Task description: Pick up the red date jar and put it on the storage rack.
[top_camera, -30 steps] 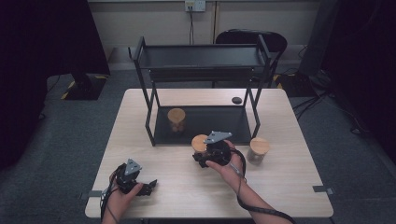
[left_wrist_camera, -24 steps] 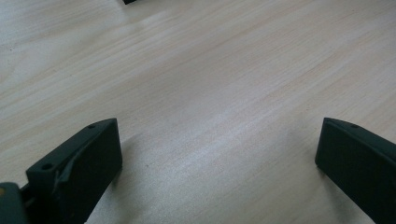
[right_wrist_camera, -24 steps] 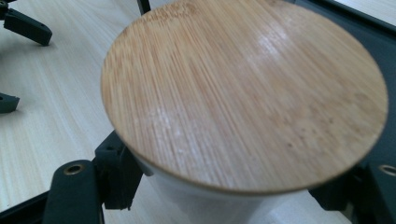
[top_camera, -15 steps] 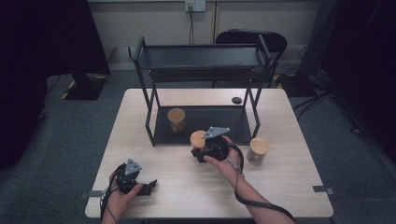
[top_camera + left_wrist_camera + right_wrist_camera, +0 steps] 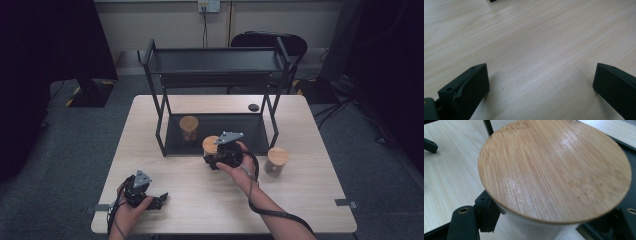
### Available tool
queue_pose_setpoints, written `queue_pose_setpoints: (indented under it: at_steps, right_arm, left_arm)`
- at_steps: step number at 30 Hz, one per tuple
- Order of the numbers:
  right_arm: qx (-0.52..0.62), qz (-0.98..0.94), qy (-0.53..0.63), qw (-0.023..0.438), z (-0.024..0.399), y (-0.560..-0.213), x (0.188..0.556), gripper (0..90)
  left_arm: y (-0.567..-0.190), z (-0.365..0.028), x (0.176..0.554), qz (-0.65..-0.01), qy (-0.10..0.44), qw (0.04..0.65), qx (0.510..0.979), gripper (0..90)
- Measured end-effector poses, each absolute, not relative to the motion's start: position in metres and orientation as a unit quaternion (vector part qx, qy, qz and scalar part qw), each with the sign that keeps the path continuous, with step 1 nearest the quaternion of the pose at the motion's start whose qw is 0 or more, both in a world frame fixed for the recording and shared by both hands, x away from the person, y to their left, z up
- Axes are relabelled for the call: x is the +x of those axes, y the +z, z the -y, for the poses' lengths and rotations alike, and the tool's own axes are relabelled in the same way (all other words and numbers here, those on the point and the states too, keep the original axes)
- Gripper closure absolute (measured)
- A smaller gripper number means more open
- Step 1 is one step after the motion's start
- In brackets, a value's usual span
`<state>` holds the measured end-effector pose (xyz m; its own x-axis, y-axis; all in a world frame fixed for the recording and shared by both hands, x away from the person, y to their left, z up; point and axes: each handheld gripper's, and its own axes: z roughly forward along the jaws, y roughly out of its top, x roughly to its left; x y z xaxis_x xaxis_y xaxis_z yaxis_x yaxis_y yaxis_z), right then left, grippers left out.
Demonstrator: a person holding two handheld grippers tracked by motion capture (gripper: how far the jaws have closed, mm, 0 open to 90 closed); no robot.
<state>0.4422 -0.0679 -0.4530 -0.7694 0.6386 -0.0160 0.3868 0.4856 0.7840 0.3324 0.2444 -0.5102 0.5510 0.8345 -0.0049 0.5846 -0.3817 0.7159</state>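
Nearest, the left gripper (image 5: 159, 200) rests on the pale wood-grain table (image 5: 200, 210) by its near edge, jaws spread wide over bare board. Farther in, the right gripper (image 5: 212, 159) is clenched around a white jar with a round bamboo lid (image 5: 554, 170), seemingly at the front lip of the black metal two-tier rack (image 5: 215, 60). A second bamboo-lidded jar (image 5: 275, 159) stands just right of the rack's leg; a third (image 5: 189, 128) sits on the rack's lower tray. Beyond lie grey carpet and a dark chair (image 5: 270, 40).
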Motion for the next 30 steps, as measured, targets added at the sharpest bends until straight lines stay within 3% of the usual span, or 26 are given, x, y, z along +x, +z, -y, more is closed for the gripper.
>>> queue_pose_setpoints:
  at_steps: [30]
  right_arm:
    - [0.312, -0.849, 0.394, 0.162, 0.054, -0.451, 0.468, 25.3]
  left_arm:
    - [-0.510, -0.244, 0.332, -0.437, 0.182, 0.343, 0.811, 0.1]
